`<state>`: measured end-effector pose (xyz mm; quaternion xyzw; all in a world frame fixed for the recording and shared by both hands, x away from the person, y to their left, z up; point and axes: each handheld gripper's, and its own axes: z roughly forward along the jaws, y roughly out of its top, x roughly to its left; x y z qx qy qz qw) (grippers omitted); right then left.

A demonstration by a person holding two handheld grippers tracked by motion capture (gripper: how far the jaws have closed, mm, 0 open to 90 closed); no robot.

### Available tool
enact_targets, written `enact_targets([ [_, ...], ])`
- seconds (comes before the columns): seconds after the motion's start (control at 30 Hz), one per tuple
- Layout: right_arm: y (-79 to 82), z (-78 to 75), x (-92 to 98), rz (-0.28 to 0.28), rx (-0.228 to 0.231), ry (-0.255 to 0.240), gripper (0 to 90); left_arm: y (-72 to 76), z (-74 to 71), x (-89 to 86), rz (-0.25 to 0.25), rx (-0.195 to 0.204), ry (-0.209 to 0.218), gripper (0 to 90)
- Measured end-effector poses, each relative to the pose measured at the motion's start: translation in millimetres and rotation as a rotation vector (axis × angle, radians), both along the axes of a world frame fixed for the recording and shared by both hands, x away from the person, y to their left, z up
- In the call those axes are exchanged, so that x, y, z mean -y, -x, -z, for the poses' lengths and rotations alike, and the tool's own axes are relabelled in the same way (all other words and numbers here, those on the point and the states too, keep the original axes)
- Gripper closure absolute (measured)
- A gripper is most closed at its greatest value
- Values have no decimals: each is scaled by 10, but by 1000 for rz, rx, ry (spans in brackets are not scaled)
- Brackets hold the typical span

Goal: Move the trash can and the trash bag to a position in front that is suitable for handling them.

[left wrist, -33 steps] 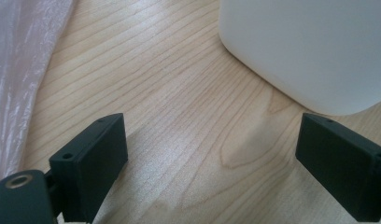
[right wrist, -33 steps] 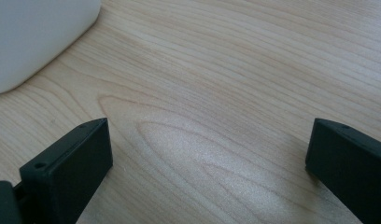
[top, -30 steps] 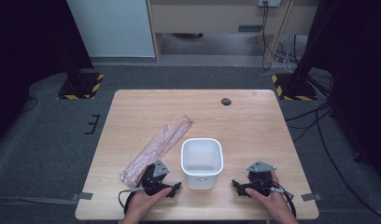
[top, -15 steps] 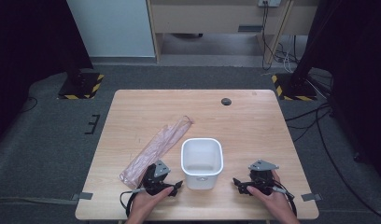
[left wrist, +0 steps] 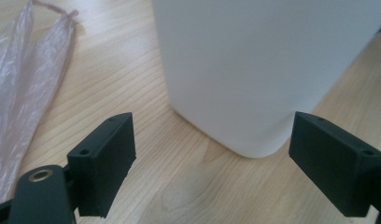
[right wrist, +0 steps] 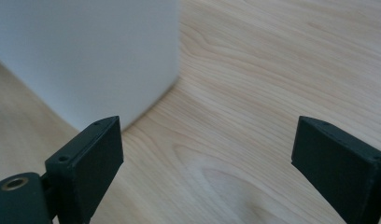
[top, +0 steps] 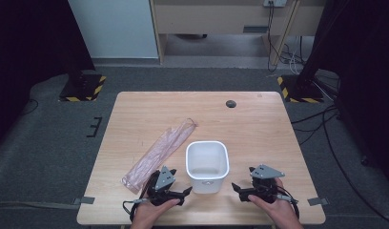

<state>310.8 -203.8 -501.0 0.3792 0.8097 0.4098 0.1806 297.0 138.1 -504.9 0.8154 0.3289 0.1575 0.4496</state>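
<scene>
white bin (top: 207, 164) is standing upright on the bench (top: 259, 129) between both grippers, near its front edge. left gripper (top: 185, 191) fingers (left wrist: 104, 161) have just been closing a little yet are standing wide apart, nothing between them; right gripper (top: 236, 187) fingers (right wrist: 86, 163) are gaping, empty. pink plastic bag (top: 159, 152) is lying flat, left of the bin.

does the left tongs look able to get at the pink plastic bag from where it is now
Probably yes. The left tongs are open and empty, jaws wide apart, and the pink plastic bag lies just beside them on bare table. The white bin stands on their other side, not between them.
</scene>
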Motion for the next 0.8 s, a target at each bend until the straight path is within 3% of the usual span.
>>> enact_targets([
  [0.13, 73, -25, -95, -48, 23, 8, 113, 40, -39, 46, 14, 17, 9, 168],
  [0.33, 132, -79, -175, -106, 52, -23, 172, 60, -62, 95, 34, 35, 15, 222],
  [0.5, 172, -118, -295, -178, 88, -33, 226, 33, -86, 125, 52, 56, 48, 292],
  [0.8, 156, -136, -315, -177, 122, -35, 319, -24, -134, 235, 85, 99, 55, 343],
])
